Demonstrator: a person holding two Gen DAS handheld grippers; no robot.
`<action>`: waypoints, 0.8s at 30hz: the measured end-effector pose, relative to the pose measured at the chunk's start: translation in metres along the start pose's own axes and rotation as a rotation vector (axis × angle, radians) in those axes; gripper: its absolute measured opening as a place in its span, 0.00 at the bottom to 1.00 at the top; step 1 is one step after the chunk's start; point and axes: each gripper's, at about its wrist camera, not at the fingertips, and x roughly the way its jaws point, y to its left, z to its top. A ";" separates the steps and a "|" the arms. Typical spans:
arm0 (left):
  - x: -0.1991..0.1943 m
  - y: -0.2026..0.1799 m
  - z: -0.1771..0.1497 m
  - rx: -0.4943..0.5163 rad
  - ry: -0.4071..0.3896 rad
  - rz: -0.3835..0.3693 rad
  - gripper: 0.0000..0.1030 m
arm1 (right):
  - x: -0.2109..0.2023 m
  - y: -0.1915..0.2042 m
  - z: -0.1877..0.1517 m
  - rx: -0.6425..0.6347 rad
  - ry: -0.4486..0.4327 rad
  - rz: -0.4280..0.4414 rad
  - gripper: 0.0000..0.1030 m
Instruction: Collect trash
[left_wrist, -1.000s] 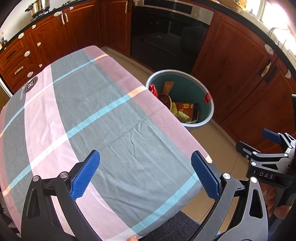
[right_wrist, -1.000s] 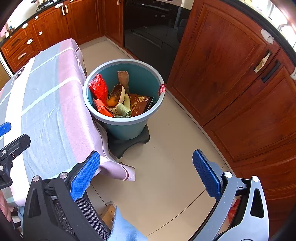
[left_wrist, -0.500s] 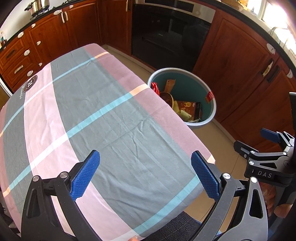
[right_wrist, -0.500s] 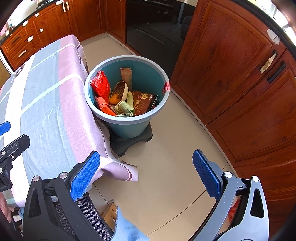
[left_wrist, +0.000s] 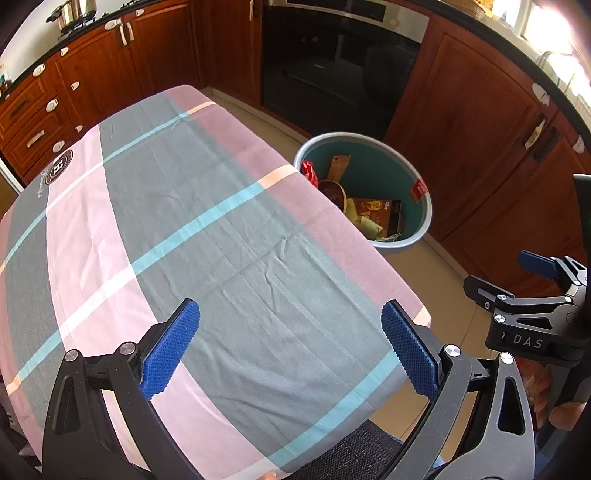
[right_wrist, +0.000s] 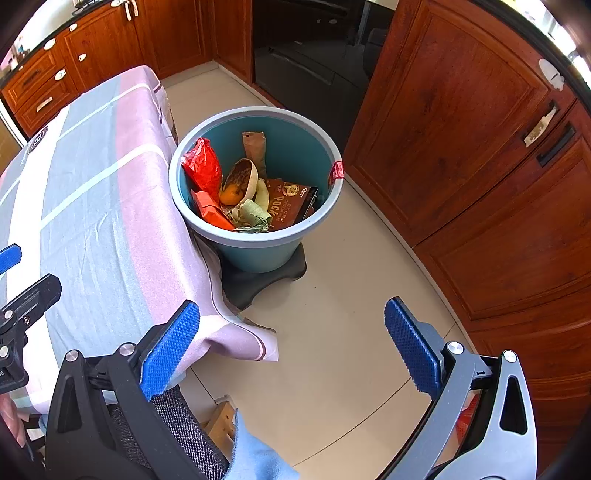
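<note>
Matt woven tablecloth (left_wrist: 207, 236), smooth plastic bin (right_wrist: 258, 247) (glossy wooden cabinets (right_wrist: 461, 129) behind)

The desk (left_wrist: 229, 236) top, under a plaid cloth (left_wrist: 177, 206), carries nothing; passage over it is unobstructed. The bin (right_wrist: 258, 247) stands on the floor touching the desk's right edge, its mouth open from above but filled with wrappers (right_wrist: 207, 173) and peels. The cloth corner (right_wrist: 243, 339) hangs into the near floor gap. Bare floor (right_wrist: 332, 332) lies right of the bin. Cabinets (right_wrist: 480, 166) wall off the right and far sides.
</note>
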 end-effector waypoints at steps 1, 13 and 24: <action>0.000 0.000 0.000 0.000 0.000 0.000 0.96 | 0.000 0.000 0.000 0.000 0.000 0.000 0.93; 0.003 0.000 -0.001 0.001 0.011 -0.003 0.96 | 0.001 0.002 0.001 0.000 0.005 -0.004 0.93; 0.010 0.002 -0.001 -0.008 0.034 -0.064 0.96 | 0.005 0.000 0.005 0.004 0.011 -0.009 0.93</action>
